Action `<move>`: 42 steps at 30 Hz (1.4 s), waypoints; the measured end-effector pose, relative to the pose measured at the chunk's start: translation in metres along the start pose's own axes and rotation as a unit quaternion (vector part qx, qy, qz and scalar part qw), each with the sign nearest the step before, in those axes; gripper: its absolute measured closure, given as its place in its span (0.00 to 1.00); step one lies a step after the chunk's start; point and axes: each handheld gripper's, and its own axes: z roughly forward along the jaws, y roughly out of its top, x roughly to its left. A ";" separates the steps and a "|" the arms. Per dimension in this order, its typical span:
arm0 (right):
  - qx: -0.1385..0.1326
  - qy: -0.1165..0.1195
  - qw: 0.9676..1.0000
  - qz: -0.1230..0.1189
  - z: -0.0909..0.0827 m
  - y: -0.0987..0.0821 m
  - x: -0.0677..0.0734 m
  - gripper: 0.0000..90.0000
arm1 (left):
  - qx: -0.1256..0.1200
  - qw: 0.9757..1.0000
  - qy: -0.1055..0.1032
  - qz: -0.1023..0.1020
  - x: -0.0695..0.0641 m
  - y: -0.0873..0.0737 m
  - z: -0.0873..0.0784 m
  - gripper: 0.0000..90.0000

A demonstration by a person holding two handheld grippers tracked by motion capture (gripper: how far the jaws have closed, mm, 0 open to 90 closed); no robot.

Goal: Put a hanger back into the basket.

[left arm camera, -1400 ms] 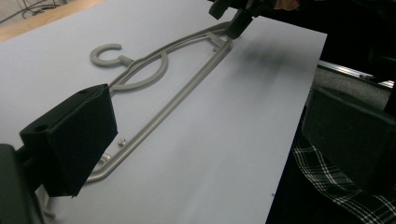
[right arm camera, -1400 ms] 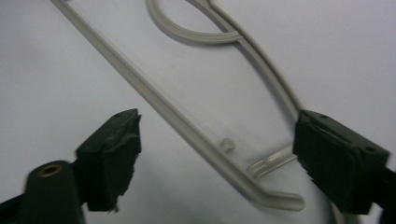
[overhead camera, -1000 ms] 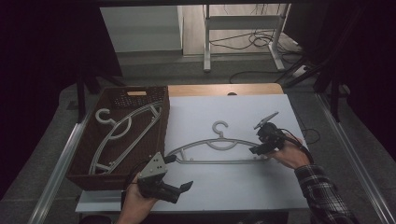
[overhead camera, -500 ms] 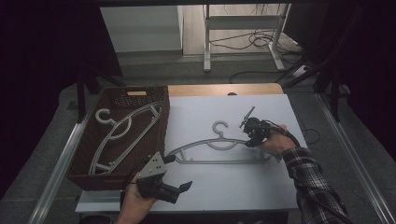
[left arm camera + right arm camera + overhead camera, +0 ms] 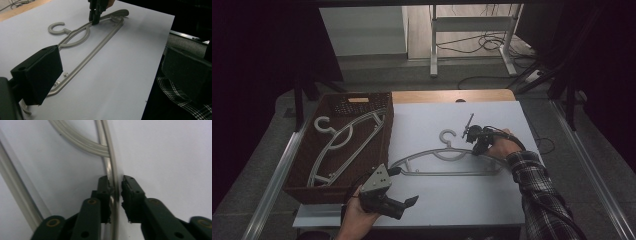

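Observation:
A grey plastic hanger lies flat on the white tabletop, hook pointing away from me. My right gripper points down onto its upper arm just right of the hook. In the right gripper view the jaws have just been closing with the hanger's thin bar between them and now pinch it. The left gripper view shows the same grip on the hanger. My left gripper is held near the table's front edge by the hanger's left tip, open and holding nothing.
A dark woven basket stands along the table's left side with another grey hanger lying inside. A plaid sleeve reaches in from the lower right. Beyond the table's far edge are cables and a metal stand.
The right gripper has slid left along the hanger's upper arm toward the hook and come down, and its jaws have narrowed onto the bar. The left gripper has stayed put.

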 end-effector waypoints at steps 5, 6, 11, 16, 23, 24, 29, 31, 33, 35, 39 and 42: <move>0.016 0.005 1.000 -0.013 0.000 0.005 0.000 0.91 | 0.002 1.000 0.001 0.003 -0.001 0.000 0.000 0.04; 0.019 0.004 1.000 -0.019 0.000 0.005 0.000 0.91 | 0.002 1.000 0.000 0.004 -0.001 0.000 0.000 0.04; 0.019 -0.012 0.999 -0.041 -0.001 0.005 0.007 0.92 | 0.000 1.000 0.002 0.001 0.001 0.000 -0.001 0.04; -0.007 -0.019 0.998 -0.051 -0.007 -0.004 0.010 0.92 | -0.001 1.000 0.002 -0.001 0.002 0.000 -0.001 0.04; -0.040 -0.031 0.997 -0.059 -0.019 -0.016 0.015 0.92 | 0.001 1.000 0.004 -0.003 0.003 0.002 -0.002 0.04; -0.044 -0.035 0.997 -0.059 -0.021 -0.018 0.016 0.92 | 0.000 1.000 0.002 -0.005 0.004 0.002 -0.003 0.04; -0.065 -0.040 0.995 -0.061 -0.031 -0.025 0.019 0.92 | -0.008 1.000 0.004 -0.013 0.007 0.005 -0.008 0.04; -0.072 -0.040 0.995 -0.061 -0.034 -0.027 0.019 0.92 | -0.009 1.000 0.005 -0.016 0.008 0.006 -0.010 0.04; -0.079 -0.041 0.994 -0.061 -0.038 -0.030 0.020 0.92 | -0.011 1.000 0.007 -0.019 0.009 0.007 -0.012 0.04; -0.086 -0.042 0.993 -0.062 -0.042 -0.033 0.021 0.92 | -0.013 1.000 0.006 -0.025 0.010 0.008 -0.013 0.04; -0.098 -0.045 0.993 -0.056 -0.049 -0.041 0.023 0.92 | -0.011 0.999 0.001 -0.040 0.012 0.011 -0.016 0.04; -0.110 -0.051 0.991 -0.056 -0.057 -0.047 0.025 0.92 | 0.005 0.999 0.006 -0.039 0.013 0.014 -0.016 0.04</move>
